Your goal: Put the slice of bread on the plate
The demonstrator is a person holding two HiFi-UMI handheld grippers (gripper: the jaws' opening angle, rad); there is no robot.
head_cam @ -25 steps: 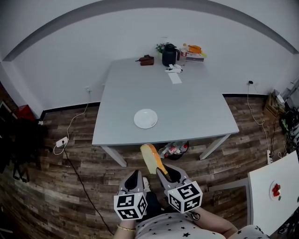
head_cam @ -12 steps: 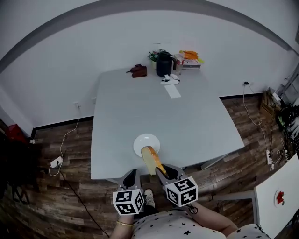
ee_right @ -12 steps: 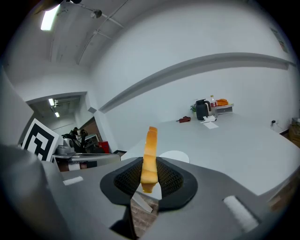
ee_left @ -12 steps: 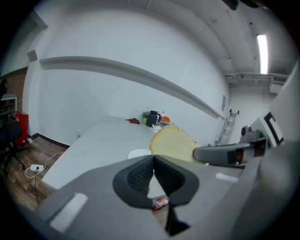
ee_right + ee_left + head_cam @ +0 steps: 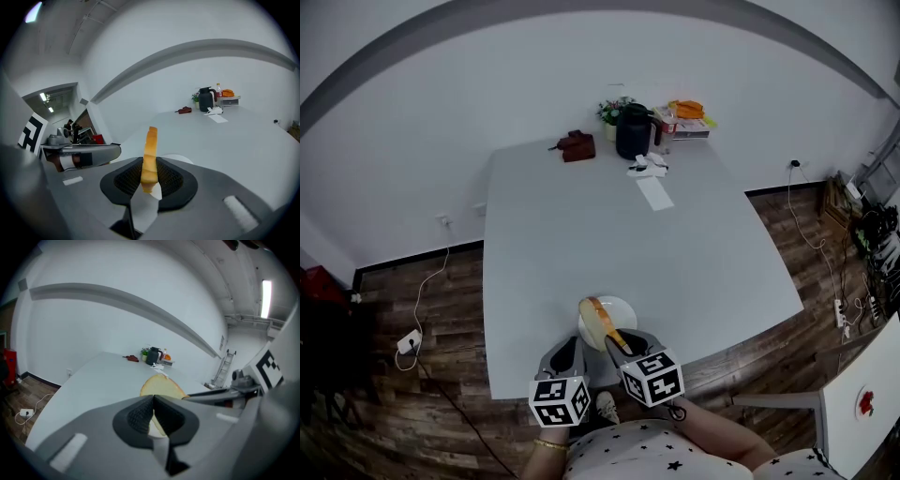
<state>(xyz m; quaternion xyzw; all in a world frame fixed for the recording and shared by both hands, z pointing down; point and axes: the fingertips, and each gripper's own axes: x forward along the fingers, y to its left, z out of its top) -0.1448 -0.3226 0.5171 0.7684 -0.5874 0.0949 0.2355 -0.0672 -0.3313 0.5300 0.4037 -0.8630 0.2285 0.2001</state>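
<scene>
The bread slice [image 5: 598, 319], presumably soft and crushable, is being pinched at its bottom edge by right gripper [image 5: 619, 343] fingers, with the plate [image 5: 625, 306] at 12 o'clock. Left gripper [image 5: 566, 354] fingers are being pressed together, empty.

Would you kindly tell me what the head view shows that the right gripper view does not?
Only the head view shows the person's starred shirt, the right gripper's own marker cube, and a white side table at lower right. Only the right gripper view shows the slice of bread edge-on, clamped between that gripper's jaws. Both views share the grey table, the white plate and the black jug at the far edge.
</scene>
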